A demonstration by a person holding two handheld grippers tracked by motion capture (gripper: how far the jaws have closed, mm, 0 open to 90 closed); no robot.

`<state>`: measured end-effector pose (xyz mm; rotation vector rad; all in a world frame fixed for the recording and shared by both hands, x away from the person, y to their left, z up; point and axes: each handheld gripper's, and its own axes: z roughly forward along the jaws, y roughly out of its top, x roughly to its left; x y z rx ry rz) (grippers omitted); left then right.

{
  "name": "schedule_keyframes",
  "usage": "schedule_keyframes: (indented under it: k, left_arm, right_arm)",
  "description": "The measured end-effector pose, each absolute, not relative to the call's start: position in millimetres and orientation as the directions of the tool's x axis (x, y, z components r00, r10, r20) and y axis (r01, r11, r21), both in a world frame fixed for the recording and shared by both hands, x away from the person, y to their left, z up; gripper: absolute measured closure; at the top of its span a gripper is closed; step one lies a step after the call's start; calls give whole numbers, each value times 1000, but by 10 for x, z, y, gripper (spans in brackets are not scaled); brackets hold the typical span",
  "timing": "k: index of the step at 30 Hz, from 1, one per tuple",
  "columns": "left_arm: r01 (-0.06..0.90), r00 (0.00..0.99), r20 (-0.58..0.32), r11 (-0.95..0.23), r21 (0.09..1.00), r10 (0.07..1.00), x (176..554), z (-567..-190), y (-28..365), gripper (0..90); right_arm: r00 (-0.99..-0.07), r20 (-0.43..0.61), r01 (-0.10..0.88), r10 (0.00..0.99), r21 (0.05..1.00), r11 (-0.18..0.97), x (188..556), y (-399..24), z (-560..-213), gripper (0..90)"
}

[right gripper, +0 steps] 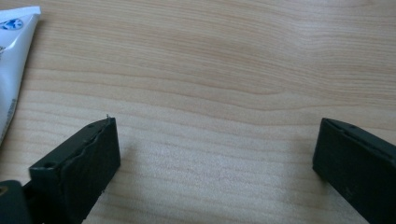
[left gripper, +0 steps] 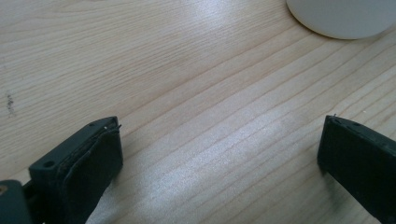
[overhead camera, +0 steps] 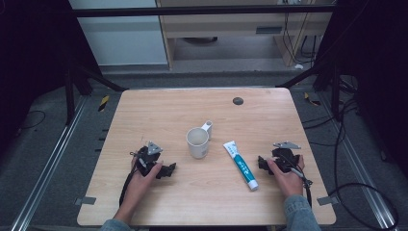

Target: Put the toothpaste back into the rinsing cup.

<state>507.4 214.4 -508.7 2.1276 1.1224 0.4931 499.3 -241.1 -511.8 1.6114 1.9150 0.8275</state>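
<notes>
While both grippers — left gripper (overhead camera: 169,169) and right gripper (overhead camera: 261,162) — are held wide and empty, the toothpaste tube (overhead camera: 241,165) lies flat just right of the white mug (overhead camera: 197,142). Being judged light, soft and somewhat slick, the tube is best taken across its firmer middle — not the crimped tail.

A light wooden table (overhead camera: 144,110) carries a white mug (overhead camera: 198,142) at the frame's centre, handle toward the upper right. A white-and-teal tube (overhead camera: 242,165) lies just right of it, slanting lower right. A dark round disc (overhead camera: 237,100) sits near the far edge.
</notes>
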Motion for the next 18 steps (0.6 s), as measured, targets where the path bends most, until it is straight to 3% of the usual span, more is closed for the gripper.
schedule_keyframes:
  k: [2,18]
  left_arm:
    - [575,558,20,-404,711,830,5076,-5086,2144,0]
    - [576,558,22,-406,710,829,5048,-5086,2157,0]
  right_arm:
    - [-182,6,692,983,711,124,4977,-2424,-5082,85]
    - [-347,-9,688,938,677,261,4643,-2176,-4674,239]
